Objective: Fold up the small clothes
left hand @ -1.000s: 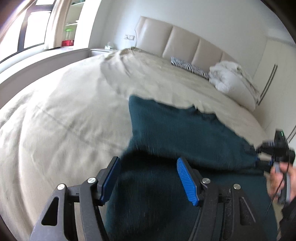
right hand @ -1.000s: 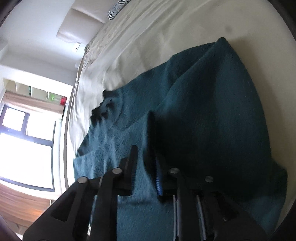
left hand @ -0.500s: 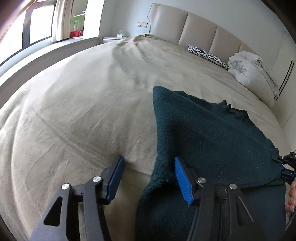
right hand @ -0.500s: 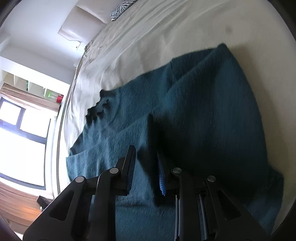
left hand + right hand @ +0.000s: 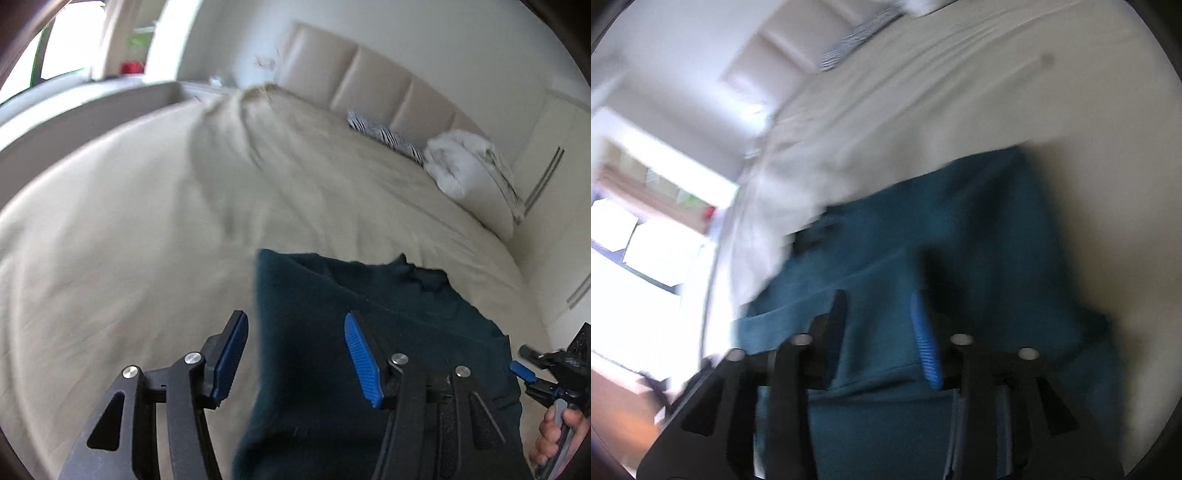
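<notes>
Dark teal sweater [image 5: 369, 332] lies folded on the bed [image 5: 129, 240], near edge. Left gripper [image 5: 295, 350] spread, over sweater's left edge, not pinching. Right gripper [image 5: 882, 332] just opened up, pads off the cloth below.

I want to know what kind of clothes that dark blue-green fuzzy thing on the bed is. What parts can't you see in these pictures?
- Dark teal knitted garment: left wrist view, its near end is cut off by the bottom edge and hidden behind the left gripper.
- Right wrist view: motion blur smears the garment's folds; the right gripper covers its near part.
- Small red object on the window ledge: too small and blurred to name.
</notes>
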The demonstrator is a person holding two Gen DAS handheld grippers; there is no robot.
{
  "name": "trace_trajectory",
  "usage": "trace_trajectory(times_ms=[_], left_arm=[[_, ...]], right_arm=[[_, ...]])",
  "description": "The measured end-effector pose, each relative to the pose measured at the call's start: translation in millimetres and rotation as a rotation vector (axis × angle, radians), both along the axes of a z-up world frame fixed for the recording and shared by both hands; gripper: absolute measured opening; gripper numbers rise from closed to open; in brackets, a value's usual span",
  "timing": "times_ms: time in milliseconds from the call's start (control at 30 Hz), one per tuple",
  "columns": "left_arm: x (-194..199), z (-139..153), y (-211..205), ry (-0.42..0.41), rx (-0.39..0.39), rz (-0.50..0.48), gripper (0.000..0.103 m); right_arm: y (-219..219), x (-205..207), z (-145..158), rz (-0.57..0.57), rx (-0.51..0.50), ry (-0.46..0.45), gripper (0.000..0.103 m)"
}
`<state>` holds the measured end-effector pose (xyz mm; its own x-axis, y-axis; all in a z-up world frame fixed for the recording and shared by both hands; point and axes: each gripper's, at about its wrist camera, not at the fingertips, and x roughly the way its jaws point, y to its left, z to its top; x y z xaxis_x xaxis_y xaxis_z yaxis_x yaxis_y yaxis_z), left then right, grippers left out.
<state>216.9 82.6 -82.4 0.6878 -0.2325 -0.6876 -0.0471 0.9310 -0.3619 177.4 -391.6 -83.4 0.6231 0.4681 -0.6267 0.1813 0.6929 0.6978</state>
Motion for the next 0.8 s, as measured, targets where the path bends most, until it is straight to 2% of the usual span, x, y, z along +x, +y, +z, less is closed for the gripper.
trace_trajectory(times_ms=[33, 67, 133, 233, 300, 367, 533, 667, 733, 800], left_arm=[[13, -10, -4, 0.030, -0.006, -0.021, 0.057], [25, -20, -3, 0.069, 0.001, -0.023, 0.054], [45, -36, -1, 0.116, 0.031, -0.031, 0.053], [48, -42, 2, 0.111, 0.019, -0.055, 0.053], [42, -40, -6, 0.101, 0.075, -0.075, 0.053], [36, -41, -10, 0.087, 0.121, -0.090, 0.054], [28, -30, -14, 0.096, 0.168, -0.065, 0.053], [26, -7, -19, 0.030, 0.097, -0.082, 0.055], [41, -14, -25, 0.068, 0.035, -0.122, 0.060], [54, -35, -24, 0.140, 0.022, -0.132, 0.060]], right_arm=[[5, 6, -4, 0.045, 0.085, -0.024, 0.049], [8, 11, -8, 0.065, 0.125, -0.029, 0.049], [8, 20, -17, 0.077, 0.157, -0.030, 0.049], [-1, 35, -48, 0.067, 0.257, 0.048, 0.048], [-7, 38, -63, 0.065, 0.299, 0.044, 0.046], [-15, 36, -63, 0.046, 0.324, 0.021, 0.046], [-28, 27, -55, -0.020, 0.280, 0.025, 0.048], [-15, 23, -37, 0.042, 0.289, -0.035, 0.052], [-5, 29, -35, 0.073, 0.291, -0.044, 0.052], [-1, 37, -40, 0.077, 0.293, -0.029, 0.054]])
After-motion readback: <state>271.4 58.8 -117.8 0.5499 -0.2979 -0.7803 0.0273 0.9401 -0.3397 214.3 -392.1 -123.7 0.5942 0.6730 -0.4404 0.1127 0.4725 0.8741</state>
